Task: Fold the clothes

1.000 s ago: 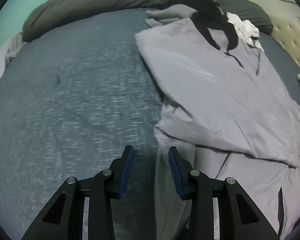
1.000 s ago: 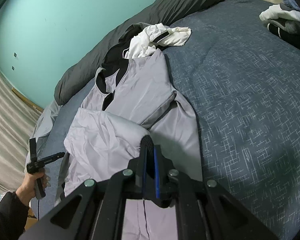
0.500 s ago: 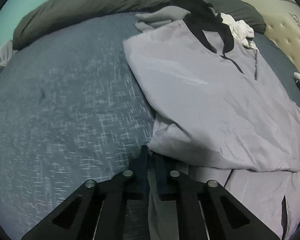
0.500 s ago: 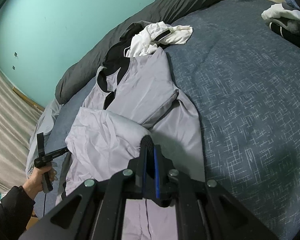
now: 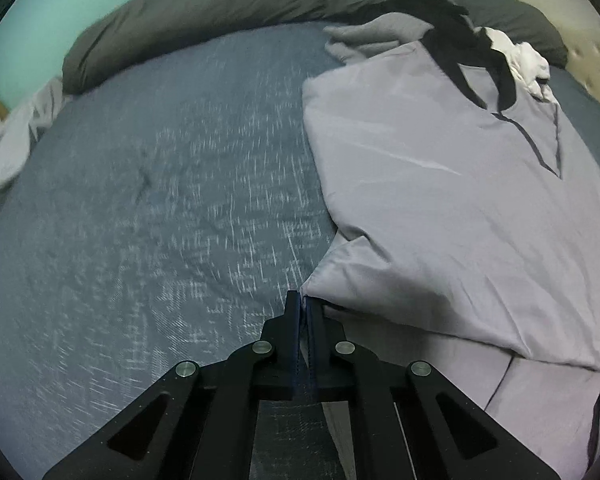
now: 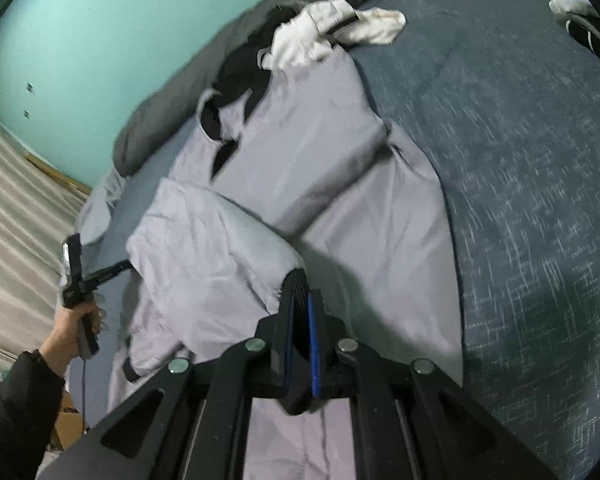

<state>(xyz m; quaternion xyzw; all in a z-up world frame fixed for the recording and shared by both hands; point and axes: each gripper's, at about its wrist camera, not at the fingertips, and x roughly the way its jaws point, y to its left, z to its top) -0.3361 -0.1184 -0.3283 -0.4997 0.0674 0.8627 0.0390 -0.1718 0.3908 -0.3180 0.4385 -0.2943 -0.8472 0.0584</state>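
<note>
Left gripper [image 5: 304, 300] sits low centre in its view, jaws just closed, pinching a thin edge of the lilac garment [image 5: 440, 200] at the fold's corner. Garment fills the right half of that view, spread on the blue-grey bedspread [image 5: 160, 220], black collar [image 5: 472, 68] at the upper right beside a white cloth [image 5: 528, 60]. Right gripper [image 6: 300, 284], low centre in its view, is clamped on a black ribbed cuff [image 6: 296, 280] of the same garment, a folded-over sleeve bunched to its left. A hand [image 6: 74, 324] at the left edge holds the other gripper's handle. Dark duvet [image 5: 220, 4] and teal wall [image 6: 120, 32] behind.
</note>
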